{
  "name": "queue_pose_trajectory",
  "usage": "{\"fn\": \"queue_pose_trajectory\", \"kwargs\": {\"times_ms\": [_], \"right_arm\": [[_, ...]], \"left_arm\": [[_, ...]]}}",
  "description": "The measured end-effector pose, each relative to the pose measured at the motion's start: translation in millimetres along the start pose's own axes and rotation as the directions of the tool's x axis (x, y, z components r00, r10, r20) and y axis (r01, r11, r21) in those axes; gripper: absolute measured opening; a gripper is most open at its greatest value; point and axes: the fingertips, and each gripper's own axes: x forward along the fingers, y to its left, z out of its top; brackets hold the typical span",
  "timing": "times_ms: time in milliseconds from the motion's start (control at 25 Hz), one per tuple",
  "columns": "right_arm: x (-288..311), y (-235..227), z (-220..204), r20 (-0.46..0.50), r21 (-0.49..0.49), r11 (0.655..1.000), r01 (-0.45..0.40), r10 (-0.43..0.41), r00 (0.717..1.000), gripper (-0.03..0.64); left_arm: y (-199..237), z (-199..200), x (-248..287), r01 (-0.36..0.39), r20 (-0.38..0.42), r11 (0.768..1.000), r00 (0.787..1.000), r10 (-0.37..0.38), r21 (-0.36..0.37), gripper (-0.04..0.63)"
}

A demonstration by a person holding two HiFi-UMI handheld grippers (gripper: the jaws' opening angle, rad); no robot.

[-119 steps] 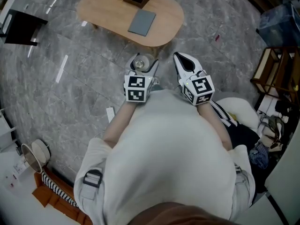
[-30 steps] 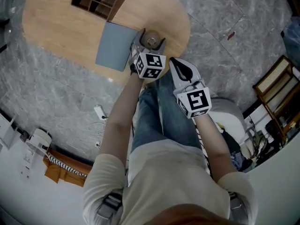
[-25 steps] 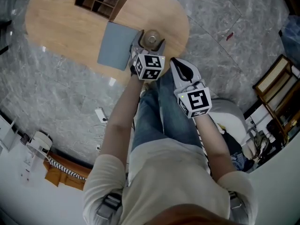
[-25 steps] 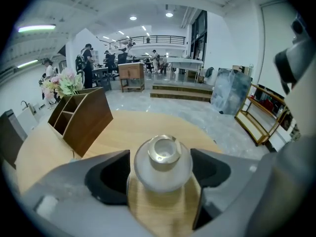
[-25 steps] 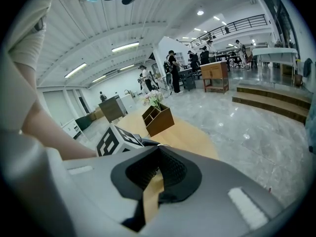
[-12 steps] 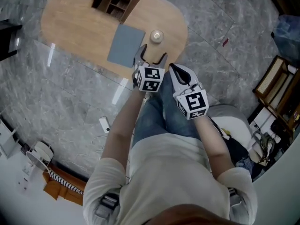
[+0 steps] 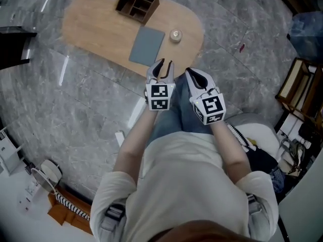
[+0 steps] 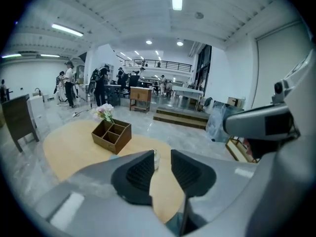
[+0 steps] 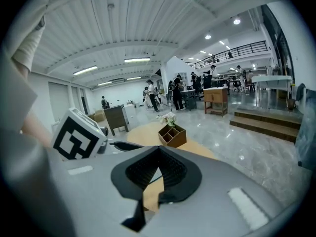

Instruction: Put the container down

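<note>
1. The left gripper point(image 7: 162, 63) is empty. Its jaws are closing and only a narrow gap is left between them.
2. The right gripper point(image 9: 158, 151) sits just beside it, jaws together, holding nothing.
3. Both hang over the person's knees at the near edge of the table point(image 7: 101, 26).
4. The container point(image 7: 175, 35) stands on the table, well apart from the left gripper. The grey mat point(image 7: 147, 45) lies beside the container, and the wooden organiser point(image 7: 137, 5) with flowers is farther back.
5. A second ago the left jaws flanked the container; since then both grippers have drawn back.
</note>
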Motion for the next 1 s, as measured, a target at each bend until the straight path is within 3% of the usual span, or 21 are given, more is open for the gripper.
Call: {"fn": "queue_pose_trajectory", "kwargs": {"times_ms": [280,720,1000], "right_arm": [[-48.0,46.3,10.9,0.046,0.019,1.0,0.025,-0.026,0.999,-0.002],[-108.5,110.4,35.3,0.103,0.05,0.998,-0.025,0.02,0.995,-0.002],[-136.6,130.8,47.5,0.128,0.044,0.998,-0.049,0.043,0.991,-0.002]], "left_arm": [[-6.3,22.3,-90.5,-0.032,0.078,0.998,0.996,0.037,-0.062,0.004],[-21.7,24.0,-198.5,-0.008,0.127,0.988,0.992,0.028,-0.154,0.002],[-29.3,34.1,-240.5,0.007,0.15,0.988,0.989,0.016,-0.152,0.002]]}}
